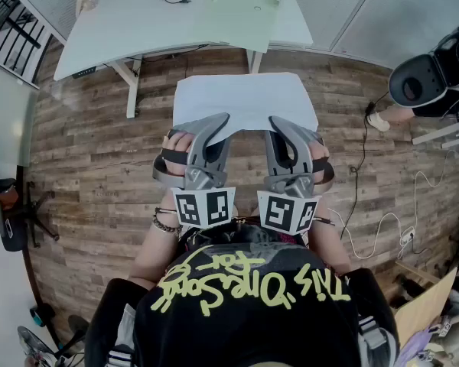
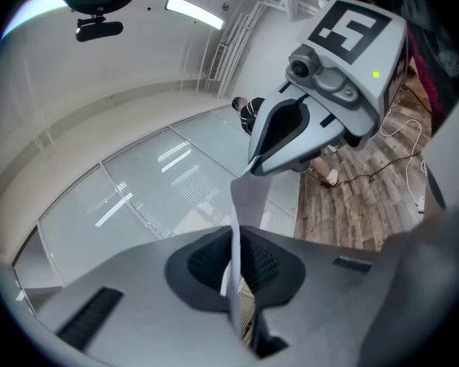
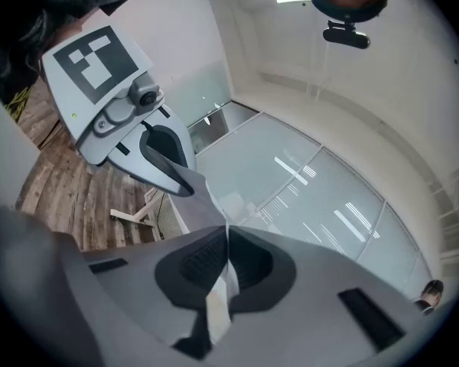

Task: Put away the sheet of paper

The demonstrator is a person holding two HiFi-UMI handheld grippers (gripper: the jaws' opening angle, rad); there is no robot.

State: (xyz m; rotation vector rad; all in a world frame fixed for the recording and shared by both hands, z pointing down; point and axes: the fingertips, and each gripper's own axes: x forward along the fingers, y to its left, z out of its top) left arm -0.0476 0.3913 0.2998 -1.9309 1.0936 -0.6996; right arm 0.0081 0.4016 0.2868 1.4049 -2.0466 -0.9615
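Presently, a wood-plank floor (image 1: 92, 174) fills most of the head view. A white surface (image 1: 130, 33) stands at 12 o'clock and carries a pale green flat item (image 1: 241, 10).

The sheet of paper (image 1: 245, 98) is held in the air above the floor at the centre of that view, between the person and the white surface. It is white, blank on the face shown, and lies roughly flat, extending from the grippers toward 12 o'clock.

The left gripper (image 1: 220, 121) takes the sheet's near edge at about 7 o'clock of the sheet. The right gripper (image 1: 277, 122) takes the same edge at about 5 o'clock. The two sit side by side and near each other.

In the left gripper view, the jaws are pressed together on the sheet, whose edge runs as a thin pale strip (image 2: 249, 197) between the dark pads and on toward the other gripper at 1 o'clock. In the right gripper view, the jaws are likewise closed tight, pinching the sheet (image 3: 214, 312), which leads off to the left gripper at 10 o'clock.
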